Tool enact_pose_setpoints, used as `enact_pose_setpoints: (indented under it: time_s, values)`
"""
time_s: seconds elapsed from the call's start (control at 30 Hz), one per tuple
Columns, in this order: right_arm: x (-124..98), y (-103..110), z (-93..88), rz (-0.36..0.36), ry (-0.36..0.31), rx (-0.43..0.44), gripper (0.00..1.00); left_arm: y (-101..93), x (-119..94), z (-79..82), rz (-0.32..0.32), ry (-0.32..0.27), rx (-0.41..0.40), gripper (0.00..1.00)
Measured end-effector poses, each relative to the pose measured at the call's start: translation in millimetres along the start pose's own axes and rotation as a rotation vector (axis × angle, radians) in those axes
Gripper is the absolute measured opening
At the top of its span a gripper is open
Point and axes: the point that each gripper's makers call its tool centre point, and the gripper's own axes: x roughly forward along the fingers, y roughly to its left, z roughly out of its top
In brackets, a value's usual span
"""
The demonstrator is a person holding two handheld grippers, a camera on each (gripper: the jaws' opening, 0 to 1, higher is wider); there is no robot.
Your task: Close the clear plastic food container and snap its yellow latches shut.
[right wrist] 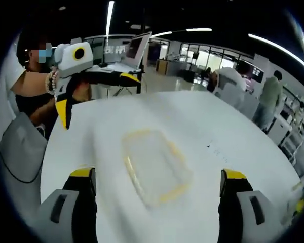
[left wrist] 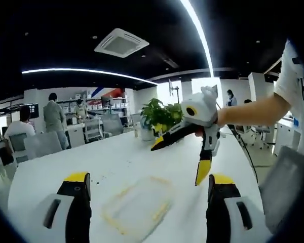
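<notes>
A clear plastic food container [left wrist: 138,206] is seen lying flat on a white desk [left wrist: 116,162], roughly in the middle of the desk's near part in the left gripper view. The container is rectangular with rounded corners, and its body is see-through, so the white of the desk shows through it. Yellow latches [left wrist: 161,211] are seen along its edges as pale yellow strips; the picture is blurred, so it cannot be told whether they are snapped down or whether the lid is fully seated.

In the left gripper view the left tool [left wrist: 149,187] is held above the desk with its two yellow-tipped jaws set wide apart, the container lying between and beyond them, untouched. The right tool [left wrist: 180,154] is seen at the right of that view, held up in the air in a hand, its black and yellow jaws spread apart and gripping nothing; it is above the desk and clear of the container.

In the right gripper view the same container [right wrist: 154,164] lies between the right tool's own spread jaws, apart from both. The left tool [right wrist: 96,96] is seen at the upper left there, held aloft with its jaws parted.

A potted plant [left wrist: 159,117] stands at the far edge of the desk.
</notes>
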Motion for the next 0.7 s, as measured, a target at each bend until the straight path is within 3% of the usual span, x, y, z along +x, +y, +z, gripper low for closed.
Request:
enact_pose_setpoints:
  time_s: [0.07, 0.2, 0.53, 0.7]
  values:
    - [-6, 3, 2.6, -0.027, -0.034, 0.012, 1.00, 3.9, -8, -3.9, 0.045, 0.021, -0.045, 0.94]
    - [-18, 9, 4.4, -0.061, -0.082, 0.052, 1.00, 5.6, -29, 6.9, 0.109, -0.042, -0.046, 0.93]
    - [-54, 27, 12.6, -0.171, -0.190, 0.076, 1.00, 0.3, -82, 15.4, 0.198, -0.098, -0.082, 0.91]
    - [-71, 47, 7.9, -0.201, -0.217, 0.112, 1.00, -13.7, -105, 7.4, 0.227, -0.077, -0.051, 0.90]
